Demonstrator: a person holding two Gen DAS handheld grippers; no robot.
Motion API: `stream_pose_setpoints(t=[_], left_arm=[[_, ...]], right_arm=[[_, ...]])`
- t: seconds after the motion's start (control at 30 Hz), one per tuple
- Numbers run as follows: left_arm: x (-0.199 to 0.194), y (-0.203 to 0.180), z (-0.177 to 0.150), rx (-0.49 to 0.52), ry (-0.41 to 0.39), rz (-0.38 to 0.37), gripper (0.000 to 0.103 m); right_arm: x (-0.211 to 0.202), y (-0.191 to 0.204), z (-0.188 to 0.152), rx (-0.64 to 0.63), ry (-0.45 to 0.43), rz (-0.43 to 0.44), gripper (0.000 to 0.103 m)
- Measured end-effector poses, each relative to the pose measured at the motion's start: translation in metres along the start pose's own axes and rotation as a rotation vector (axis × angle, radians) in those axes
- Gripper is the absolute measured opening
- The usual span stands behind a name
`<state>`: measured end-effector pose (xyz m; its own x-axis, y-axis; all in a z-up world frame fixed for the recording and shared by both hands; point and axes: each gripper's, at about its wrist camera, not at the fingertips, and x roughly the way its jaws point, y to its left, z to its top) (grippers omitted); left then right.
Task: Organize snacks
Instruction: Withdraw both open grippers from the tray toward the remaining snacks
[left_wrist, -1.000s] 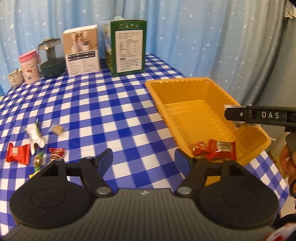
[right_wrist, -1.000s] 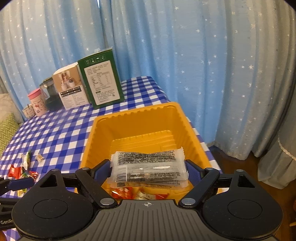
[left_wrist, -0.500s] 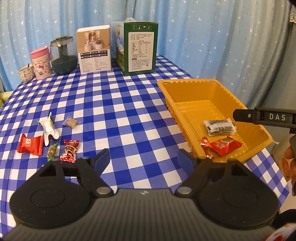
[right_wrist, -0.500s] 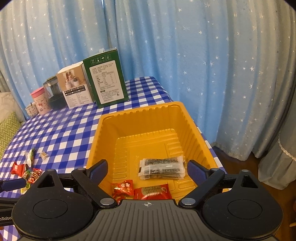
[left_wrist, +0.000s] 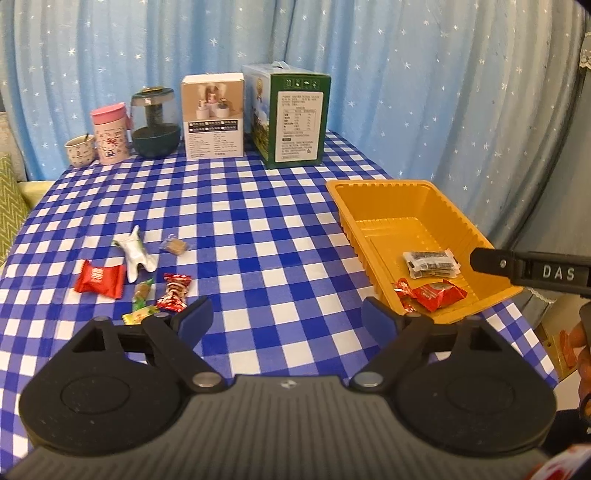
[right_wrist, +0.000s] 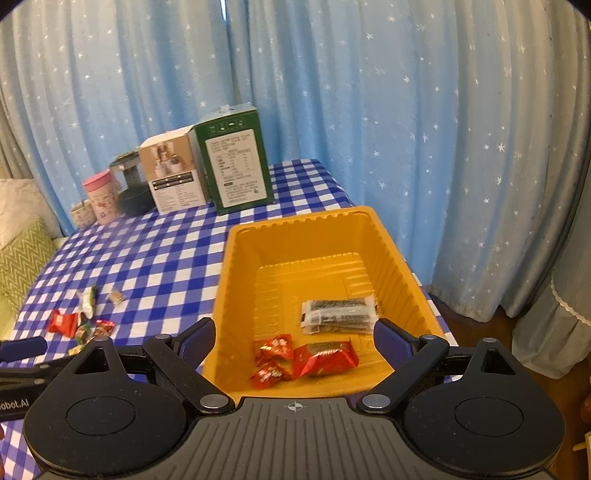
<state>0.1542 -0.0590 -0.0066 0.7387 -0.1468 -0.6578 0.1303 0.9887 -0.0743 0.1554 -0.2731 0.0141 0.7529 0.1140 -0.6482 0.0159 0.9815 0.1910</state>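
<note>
Left gripper (left_wrist: 286, 321) fingers opening, empty; right gripper (right_wrist: 294, 341) fingers apart over the yellow tray (right_wrist: 400, 258); next, likely, loose candies (left_wrist: 173, 291) on the tabletop (left_wrist: 258, 229).

At the far edge of the blue-and-white checked tabletop (left_wrist: 258, 229) stand, from left to right, a small patterned cup (left_wrist: 79, 150), a pink lidded tumbler (left_wrist: 110, 133), a dark glass-topped jar (left_wrist: 155, 123), a white carton (left_wrist: 213, 115) and a taller green carton (left_wrist: 291, 116). Behind them hangs a pale blue curtain (left_wrist: 424, 81) dotted with white stars. A green zigzag cushion (right_wrist: 22, 258) lies off the tabletop's left side.
</note>
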Motion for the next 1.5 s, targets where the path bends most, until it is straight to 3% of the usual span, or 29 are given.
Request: stream_pose_setpoints(t=[0.53, 0.9, 1.2, 1.5], left_arm=[[-0.068, 0.048, -0.019, -0.063, -0.048, 0.070, 0.087], [-0.104, 0.102, -0.039, -0.114, -0.060, 0.164, 0.087], [-0.117, 0.140, -0.050, -0.148, -0.059, 0.215, 0.087], [-0.106, 0.149, -0.051, -0.125, -0.046, 0.201, 0.087]], right_arm=[[-0.035, 0.064, -0.018, -0.066, -0.011, 0.077, 0.092], [-0.039, 0.114, -0.031, -0.124, 0.003, 0.154, 0.092], [-0.032, 0.148, -0.041, -0.164, 0.016, 0.205, 0.092], [-0.023, 0.164, -0.043, -0.177, -0.003, 0.233, 0.092]])
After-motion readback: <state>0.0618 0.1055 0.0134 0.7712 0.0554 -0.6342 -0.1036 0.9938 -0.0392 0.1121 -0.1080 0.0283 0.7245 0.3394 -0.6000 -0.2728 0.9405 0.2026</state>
